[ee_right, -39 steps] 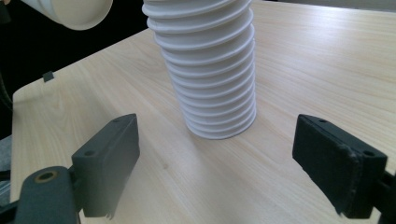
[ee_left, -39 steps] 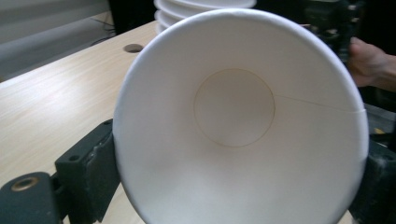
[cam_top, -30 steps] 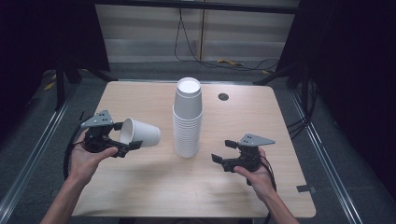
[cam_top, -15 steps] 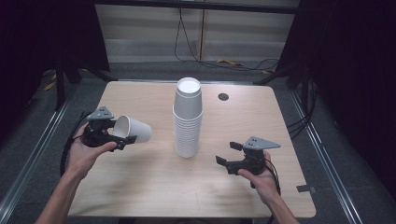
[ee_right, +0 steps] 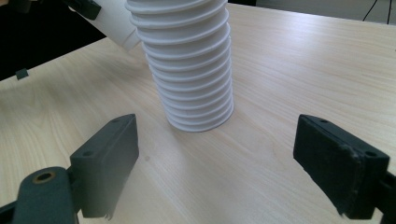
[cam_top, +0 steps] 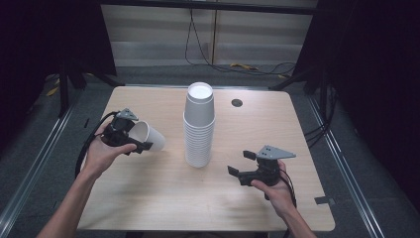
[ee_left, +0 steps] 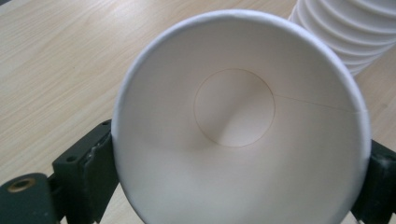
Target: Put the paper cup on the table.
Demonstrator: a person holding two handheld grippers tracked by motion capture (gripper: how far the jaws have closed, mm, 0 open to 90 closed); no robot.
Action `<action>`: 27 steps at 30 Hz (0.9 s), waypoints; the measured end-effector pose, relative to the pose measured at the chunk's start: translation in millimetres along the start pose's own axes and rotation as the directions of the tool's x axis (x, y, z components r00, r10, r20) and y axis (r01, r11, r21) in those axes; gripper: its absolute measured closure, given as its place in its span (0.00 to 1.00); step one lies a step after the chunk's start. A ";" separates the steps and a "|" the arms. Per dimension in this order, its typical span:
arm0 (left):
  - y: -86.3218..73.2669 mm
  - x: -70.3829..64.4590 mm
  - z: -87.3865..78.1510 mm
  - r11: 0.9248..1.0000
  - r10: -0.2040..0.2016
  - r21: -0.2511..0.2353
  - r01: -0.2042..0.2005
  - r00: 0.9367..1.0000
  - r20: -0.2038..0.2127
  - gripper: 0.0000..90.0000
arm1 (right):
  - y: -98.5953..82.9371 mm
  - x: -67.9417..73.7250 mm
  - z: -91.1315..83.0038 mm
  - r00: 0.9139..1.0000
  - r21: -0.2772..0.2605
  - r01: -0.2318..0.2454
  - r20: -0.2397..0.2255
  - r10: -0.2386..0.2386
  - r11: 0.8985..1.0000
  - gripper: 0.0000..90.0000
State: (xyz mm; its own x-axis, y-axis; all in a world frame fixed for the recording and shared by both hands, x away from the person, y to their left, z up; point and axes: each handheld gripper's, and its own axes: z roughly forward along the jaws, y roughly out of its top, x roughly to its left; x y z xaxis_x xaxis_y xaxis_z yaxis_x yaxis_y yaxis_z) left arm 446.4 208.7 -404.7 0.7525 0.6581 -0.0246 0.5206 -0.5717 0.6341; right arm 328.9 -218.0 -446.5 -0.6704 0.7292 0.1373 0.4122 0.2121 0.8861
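Paper cup (cam_top: 148, 137) gripped sideways in left claw (cam_top: 132, 140)

The bench (cam_top: 148, 198) is made of light wood with thin lines running along it. Its corners are round. It stands on a grey floor (cam_top: 44, 148), with dark space on both sides.

A tall stack of white paper cups (cam_top: 199, 126) stands right on the bench, near the middle. The cups sit upside down, one over the other, and the stack leans a tiny bit. From the right gripper view, the bottom rim of the stack (ee_right: 201, 122) rests flat on the wood.

A small round dark hole (cam_top: 236, 102) sits in the bench top, behind the stack and a little to the right.
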 end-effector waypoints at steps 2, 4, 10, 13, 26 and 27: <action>3.0 0.4 4.0 1.000 0.015 0.027 -0.014 1.000 -0.008 0.09 | -0.2 -0.3 0.4 1.000 0.000 0.007 -0.002 -0.007 1.000 0.16; 6.0 0.9 8.0 0.998 0.022 0.053 -0.022 1.000 -0.010 0.09 | -0.3 0.1 0.4 1.000 0.002 0.011 0.009 -0.011 1.000 0.16; 14.7 0.7 16.8 0.993 0.059 0.101 -0.053 0.997 -0.053 0.09 | -1.0 0.4 2.2 1.000 0.004 0.011 0.009 -0.011 1.000 0.16; 16.6 0.9 23.3 0.987 0.066 0.152 -0.054 0.995 -0.077 0.09 | -1.6 1.3 3.3 1.000 0.007 0.014 0.008 -0.014 1.000 0.16; 27.5 -1.7 49.6 0.962 0.094 0.262 -0.073 0.993 -0.068 0.08 | -1.6 2.2 4.3 1.000 0.007 0.025 0.001 -0.025 1.000 0.16; 27.9 -2.8 51.4 0.965 0.081 0.255 -0.060 0.994 -0.072 0.07 | -1.6 2.5 4.2 1.000 0.007 0.025 0.001 -0.025 1.000 0.16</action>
State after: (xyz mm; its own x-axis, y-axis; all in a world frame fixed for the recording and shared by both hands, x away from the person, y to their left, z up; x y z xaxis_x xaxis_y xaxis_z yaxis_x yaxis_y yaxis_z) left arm 479.5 165.7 -426.6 0.7613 0.6431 0.0821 0.5600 -0.7162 0.4165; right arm 329.2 -213.9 -449.5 -0.6802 0.7240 0.1148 0.3993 0.2347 0.8863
